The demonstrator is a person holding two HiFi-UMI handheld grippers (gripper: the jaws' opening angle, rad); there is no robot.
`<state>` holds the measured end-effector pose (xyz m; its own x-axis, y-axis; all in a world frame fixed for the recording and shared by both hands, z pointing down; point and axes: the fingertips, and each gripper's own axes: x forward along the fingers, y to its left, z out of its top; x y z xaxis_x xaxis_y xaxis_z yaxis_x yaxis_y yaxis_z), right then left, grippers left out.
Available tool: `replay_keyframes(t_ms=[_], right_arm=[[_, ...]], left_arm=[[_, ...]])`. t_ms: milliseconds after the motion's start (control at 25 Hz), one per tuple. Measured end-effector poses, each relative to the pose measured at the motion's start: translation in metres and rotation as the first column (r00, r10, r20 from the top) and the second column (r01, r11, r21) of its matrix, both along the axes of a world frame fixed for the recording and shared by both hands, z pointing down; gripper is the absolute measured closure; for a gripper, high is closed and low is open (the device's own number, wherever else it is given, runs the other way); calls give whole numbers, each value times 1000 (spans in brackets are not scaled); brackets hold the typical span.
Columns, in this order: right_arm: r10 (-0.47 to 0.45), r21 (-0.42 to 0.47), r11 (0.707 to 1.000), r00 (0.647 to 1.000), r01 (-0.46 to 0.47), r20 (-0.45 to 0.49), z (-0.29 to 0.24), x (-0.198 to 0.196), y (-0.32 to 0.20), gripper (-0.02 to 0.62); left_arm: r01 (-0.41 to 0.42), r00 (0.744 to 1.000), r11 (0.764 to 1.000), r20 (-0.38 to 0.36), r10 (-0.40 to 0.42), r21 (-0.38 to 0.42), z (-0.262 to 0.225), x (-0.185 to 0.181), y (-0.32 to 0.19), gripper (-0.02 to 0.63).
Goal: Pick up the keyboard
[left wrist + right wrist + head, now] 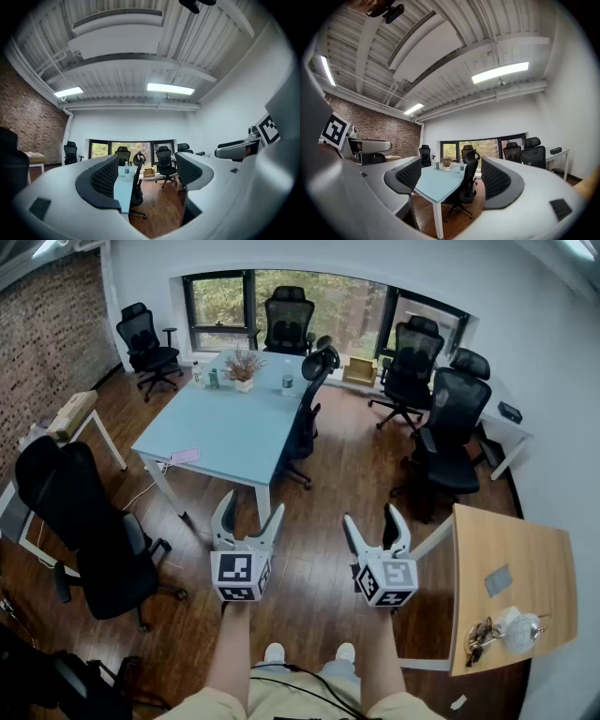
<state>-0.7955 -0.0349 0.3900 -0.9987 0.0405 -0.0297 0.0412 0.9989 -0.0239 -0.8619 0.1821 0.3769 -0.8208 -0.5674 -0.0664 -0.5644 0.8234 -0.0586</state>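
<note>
Lower centre: left claw, right claw spread, empty. Keyboard unseen; presumably light, rigid; pinch long edge.

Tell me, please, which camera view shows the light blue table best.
The head view: it looks down on nearly the whole top of the light blue table. The right gripper view shows its near corner and a leg from low down; the left gripper view, only a narrow strip.

Blue table, wood floor
</note>
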Motion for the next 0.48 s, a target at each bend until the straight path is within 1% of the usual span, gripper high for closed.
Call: replay_keyframes(t_ms=[120, 240, 360, 480], right_arm=[[22, 17, 1000, 1000, -22, -2, 8, 10, 13, 186], [71, 4, 997, 997, -71, -4, 11, 25, 9, 186], [143, -3, 990, 990, -143, -3, 6, 52, -9, 186], [202, 4, 979, 979, -202, 16, -3, 81, -30, 186]], left_arm=[[-37, 999, 999, -25, 37, -11, 13, 0, 6, 236], [-70, 997, 997, -35, 70, -7, 21, 3, 5, 236], [-140, 990, 990, -38, 139, -3, 20, 17, -15, 236], [-200, 979, 980, -23, 200, 13, 9, 32, -43, 236]])
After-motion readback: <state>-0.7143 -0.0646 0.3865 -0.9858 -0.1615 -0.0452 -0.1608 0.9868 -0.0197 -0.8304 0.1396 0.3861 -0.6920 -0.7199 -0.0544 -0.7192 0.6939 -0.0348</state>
